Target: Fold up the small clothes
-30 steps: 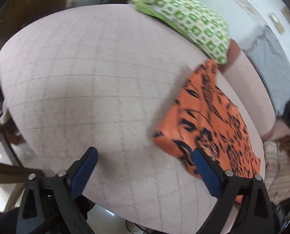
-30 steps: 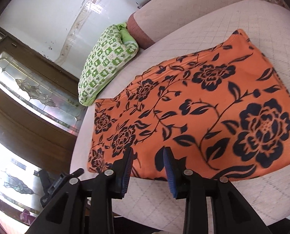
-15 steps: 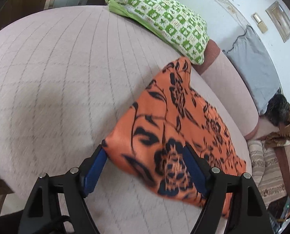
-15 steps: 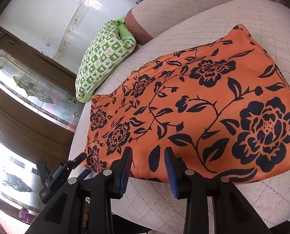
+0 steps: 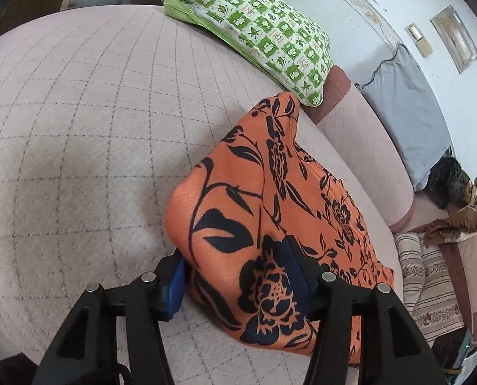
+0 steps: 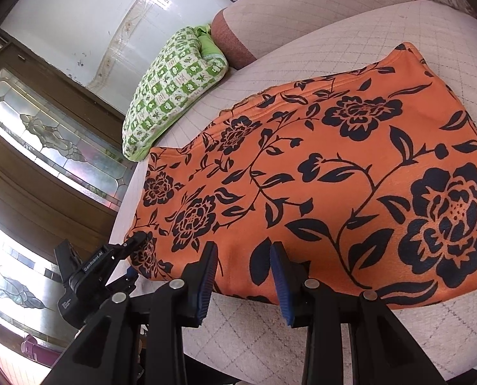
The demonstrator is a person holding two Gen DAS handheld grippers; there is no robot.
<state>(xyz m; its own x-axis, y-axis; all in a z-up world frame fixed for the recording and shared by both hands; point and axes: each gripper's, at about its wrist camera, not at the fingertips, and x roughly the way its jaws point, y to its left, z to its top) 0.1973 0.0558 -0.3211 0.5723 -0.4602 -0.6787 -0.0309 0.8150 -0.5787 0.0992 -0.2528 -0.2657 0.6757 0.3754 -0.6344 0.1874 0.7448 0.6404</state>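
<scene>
An orange garment with dark blue flowers [image 6: 334, 166] lies spread on the pale quilted seat [image 5: 78, 128]. In the left wrist view its near corner [image 5: 225, 224] is humped up between my left gripper's [image 5: 235, 272] fingers, and the jaws are closing around it. From the right wrist view, the left gripper [image 6: 132, 256] sits at the garment's left corner. At the near edge my right gripper [image 6: 245, 266] holds its blue pads [image 6: 208, 272] apart, and flat cloth shows in the gap.
A green patterned pillow [image 5: 264, 41] lies at the seat's far side, just beyond the garment. A grey cushion [image 5: 408, 112] leans on the wall and a striped cloth [image 5: 430, 288] lies to the right. A wooden door with glass panes [image 6: 46, 134] stands left.
My left gripper came in from the bare seat onto the garment's corner and its jaws narrowed around it, bunching the cloth up. The right gripper kept still.
</scene>
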